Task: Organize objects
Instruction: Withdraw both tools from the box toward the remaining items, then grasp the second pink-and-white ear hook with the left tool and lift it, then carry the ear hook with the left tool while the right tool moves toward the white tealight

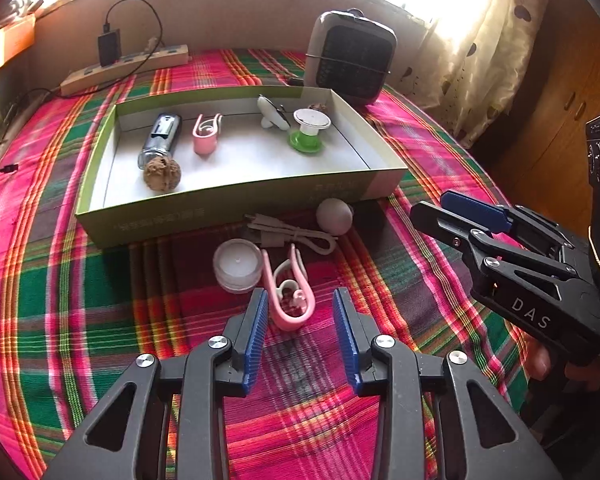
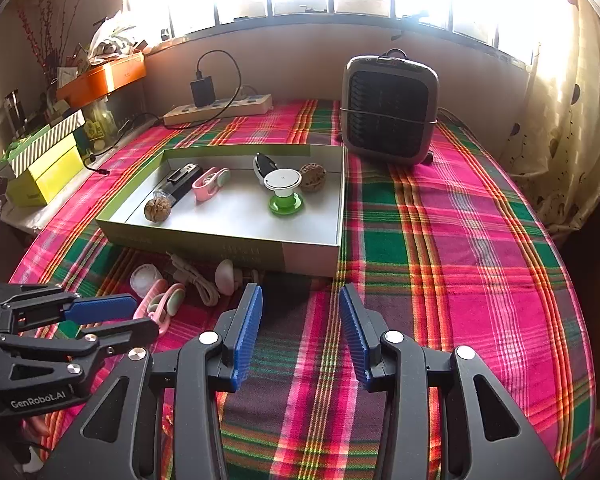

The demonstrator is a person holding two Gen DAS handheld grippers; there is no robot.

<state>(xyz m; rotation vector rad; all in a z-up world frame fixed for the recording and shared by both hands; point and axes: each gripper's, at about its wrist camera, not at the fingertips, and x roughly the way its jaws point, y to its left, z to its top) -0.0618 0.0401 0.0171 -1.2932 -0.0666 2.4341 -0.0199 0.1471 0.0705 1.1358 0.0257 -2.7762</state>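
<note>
- We worked at a worktop (image 2: pixel 480 240) under a pink-and-green plaid cloth, below a bright window, with a heater (image 2: pixel 388 108) and a power strip (image 2: pixel 220 110) at the back.
- A shallow box (image 1: pixel 220 204) sat mid-cloth and already held a lighter (image 1: pixel 160 136), a walnut (image 1: pixel 161 174), a pink clip, a green-based stand (image 1: pixel 307 130) and a few smaller bits.
- Four things still lay loose on the cloth just in front of the box: a clear tub (image 1: pixel 237 266), a second clip (image 1: pixel 288 292), a coiled cable (image 1: pixel 292 232) and a pale ball (image 1: pixel 334 216).
- Our left gripper (image 1: pixel 300 312) hung low over that clip, its fingers (image 1: pixel 256 320) spread, with the clip's closed end between their tips but not pinched.
- Our right gripper (image 2: pixel 300 320) hovered over bare cloth to the right of the pile, fingers apart and empty.
- Risks we judged from there:
  - The clip was thin, springy and tilted against the tub; closing on its curved end could have squirted it out sideways.
  - The left finger stood just beside the tub, so a descent could have nudged or tipped it.
  - The cable lay close behind the clip and might have snagged and dragged along.
  - The ball, touching the box wall, could have rolled if the cloth were tugged.
  - The two grippers were near each other and could have clashed over the pile.
</note>
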